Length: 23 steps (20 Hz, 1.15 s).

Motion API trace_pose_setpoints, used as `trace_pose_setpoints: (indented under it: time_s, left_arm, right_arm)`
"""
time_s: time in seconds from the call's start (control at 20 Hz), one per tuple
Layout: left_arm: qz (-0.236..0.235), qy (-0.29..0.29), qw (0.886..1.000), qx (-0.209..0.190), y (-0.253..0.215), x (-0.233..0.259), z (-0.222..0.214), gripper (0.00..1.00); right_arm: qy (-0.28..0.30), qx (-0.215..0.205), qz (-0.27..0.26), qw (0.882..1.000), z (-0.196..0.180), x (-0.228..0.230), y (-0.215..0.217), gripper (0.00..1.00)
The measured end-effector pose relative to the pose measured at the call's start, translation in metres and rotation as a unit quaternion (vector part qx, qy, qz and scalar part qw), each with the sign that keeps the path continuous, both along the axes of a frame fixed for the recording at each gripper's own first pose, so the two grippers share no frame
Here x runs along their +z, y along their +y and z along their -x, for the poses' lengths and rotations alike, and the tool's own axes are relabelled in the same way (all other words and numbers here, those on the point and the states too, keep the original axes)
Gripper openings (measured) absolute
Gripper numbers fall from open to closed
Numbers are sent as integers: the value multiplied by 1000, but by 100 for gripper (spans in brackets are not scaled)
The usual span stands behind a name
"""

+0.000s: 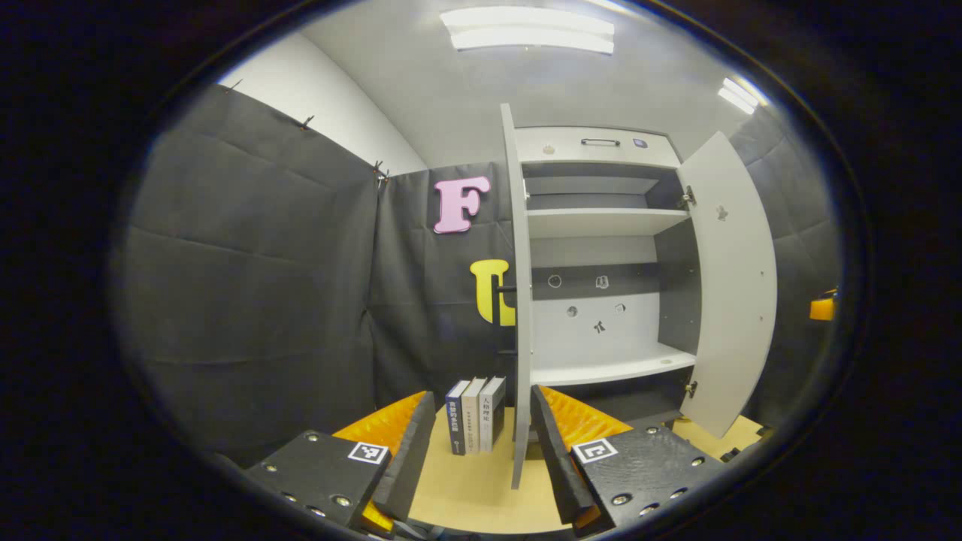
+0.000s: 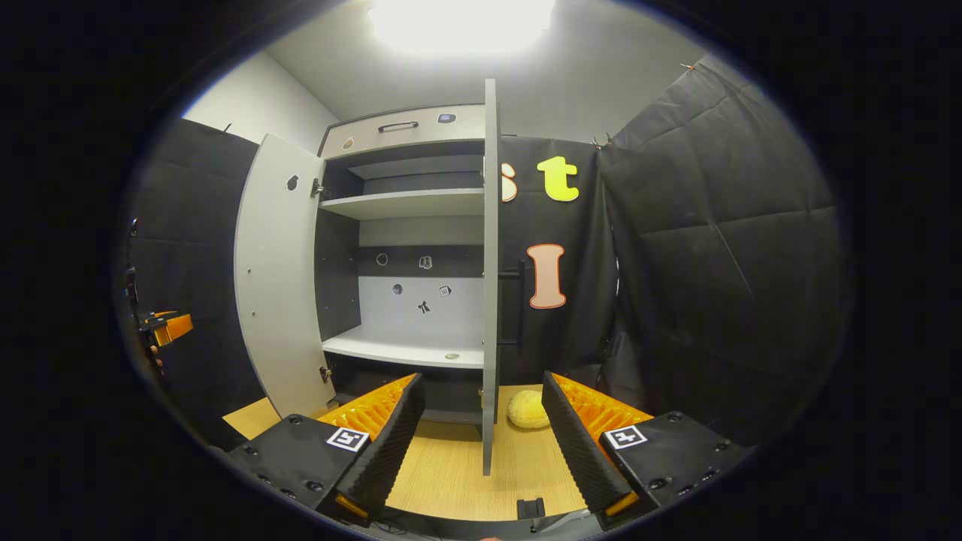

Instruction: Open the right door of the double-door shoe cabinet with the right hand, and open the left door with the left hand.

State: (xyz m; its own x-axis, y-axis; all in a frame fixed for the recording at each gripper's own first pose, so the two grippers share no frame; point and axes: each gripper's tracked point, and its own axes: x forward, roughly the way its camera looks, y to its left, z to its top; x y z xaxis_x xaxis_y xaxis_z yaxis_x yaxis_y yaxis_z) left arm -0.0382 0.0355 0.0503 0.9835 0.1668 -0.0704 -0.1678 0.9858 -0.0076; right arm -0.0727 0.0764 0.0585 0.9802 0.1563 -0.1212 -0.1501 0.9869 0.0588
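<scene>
The shoe cabinet (image 1: 601,222) stands with both doors swung out. In the left gripper view its left door (image 1: 518,300) is edge-on straight ahead, a dark handle (image 1: 505,289) on its outer face, and the right door (image 1: 733,285) hangs wide at the right. My left gripper (image 1: 482,398) is open, the door's lower edge standing between its fingers without touching. In the right gripper view the right door (image 2: 490,263) is edge-on with its handle (image 2: 518,300), and the left door (image 2: 278,278) stands out. My right gripper (image 2: 482,379) is open around that door's lower edge.
Three upright books (image 1: 475,413) stand on the wooden surface (image 1: 466,488) left of the left door. A yellow round object (image 2: 528,409) lies right of the right door. Empty shelves (image 2: 406,203) show inside, under a top drawer (image 1: 600,141). Black cloth walls close in on both sides.
</scene>
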Motion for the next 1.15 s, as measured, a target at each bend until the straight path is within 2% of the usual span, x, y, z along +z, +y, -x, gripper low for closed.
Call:
trace_pose_setpoints:
  time_s: [0.05,0.15,0.25,1.15]
  left_arm:
    - [-2,-3,1000,3,2,2,1,81]
    - [-7,-9,1000,8,5,6,2,89]
    - [-16,-13,1000,13,9,9,3,92]
    - [-44,-24,999,5,0,20,6,90]
  right_arm:
    - [-2,0,-2,1000,-1,1,1,98]
    - [-5,0,-3,1000,-2,3,3,98]
    - [-8,-2,-3,1000,-1,6,3,98]
    - [-18,-9,-11,1000,-2,16,-2,98]
